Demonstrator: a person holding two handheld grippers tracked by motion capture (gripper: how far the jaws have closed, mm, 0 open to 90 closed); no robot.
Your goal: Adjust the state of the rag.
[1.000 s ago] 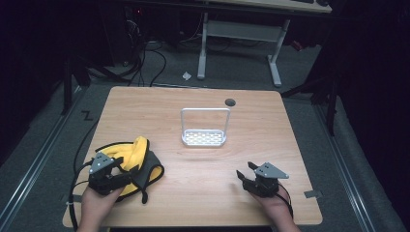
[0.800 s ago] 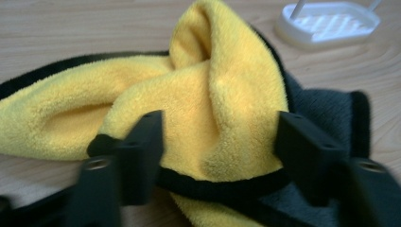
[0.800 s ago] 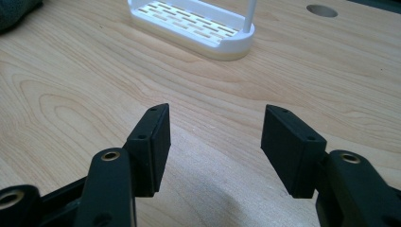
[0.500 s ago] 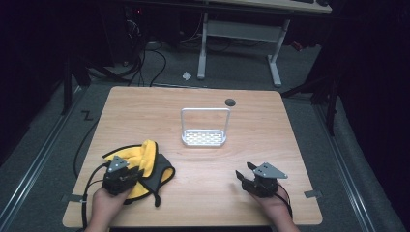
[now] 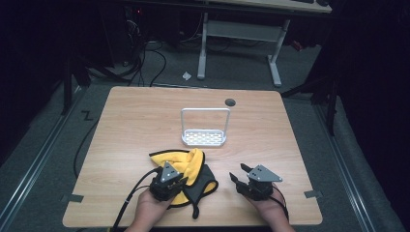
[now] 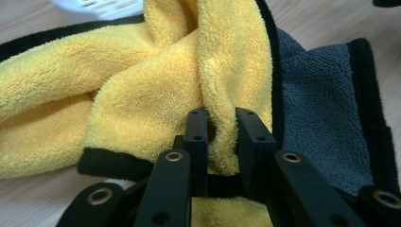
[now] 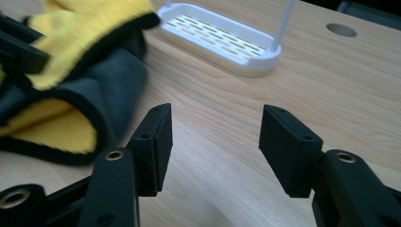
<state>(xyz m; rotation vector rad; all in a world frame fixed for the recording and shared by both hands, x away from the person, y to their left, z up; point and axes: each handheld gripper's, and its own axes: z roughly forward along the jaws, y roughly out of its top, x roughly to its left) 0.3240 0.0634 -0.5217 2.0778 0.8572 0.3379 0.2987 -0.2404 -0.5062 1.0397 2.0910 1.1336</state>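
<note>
No writing is readable. The left tool (image 6: pixel 221 124), just closing, pinches a cloth (image 6: pixel 156 80) fold; the right tool (image 7: pixel 215 142) hangs released at 3 o'clock.

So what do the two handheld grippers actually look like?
Both the left gripper and right gripper are black, each topped by a grey three-cornered plate, with flat rectangular jaws on arms with brass-ringed holes. A black cable trails from each. No sleeves show.

- The cloth (image 5: pixel 186 166) is seen as yellow on one face and dark grey on the other, edged in black.
- The rack (image 5: pixel 203 137) is white, its base slotted.
- The counter (image 5: pixel 130 121) is light wood-grained.
- Both tools are black, left (image 6: pixel 222 127) and right (image 7: pixel 215 137).
</note>
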